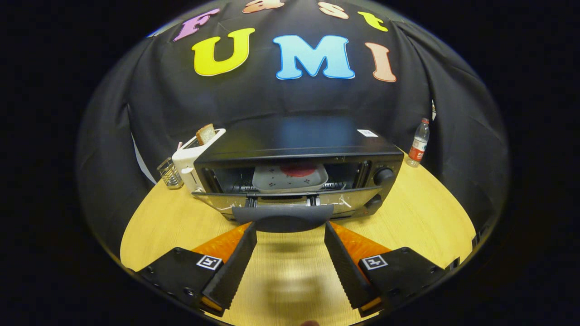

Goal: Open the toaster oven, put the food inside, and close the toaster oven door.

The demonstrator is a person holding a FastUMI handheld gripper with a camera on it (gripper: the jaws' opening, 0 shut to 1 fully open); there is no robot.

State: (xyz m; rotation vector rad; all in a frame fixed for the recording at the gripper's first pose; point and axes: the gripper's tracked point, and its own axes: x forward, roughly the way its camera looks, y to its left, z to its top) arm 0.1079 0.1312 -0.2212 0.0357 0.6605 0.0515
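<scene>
My gripper (290,225) stood wide open at the lower centre of the frame, holding nothing, its fingertips just beside the two ends of the dark door handle (283,218). The toaster oven (299,174) sat mid-frame on the wooden table (421,213), its door (281,199) partly lowered. Inside lay a grey plate (290,177) carrying red food (298,169). A white toaster (195,158) with bread (205,134) stood at left, a bottle (418,144) at right.

Oven (299,151): I see it mid-table (421,213), door (283,203) down toward me.
Plate (290,177): inside the oven.
Gripper (290,228): fingers spread, tips at the door's edge.
Toaster (192,163): left of the oven.
Bottle (418,143): behind, right.
</scene>
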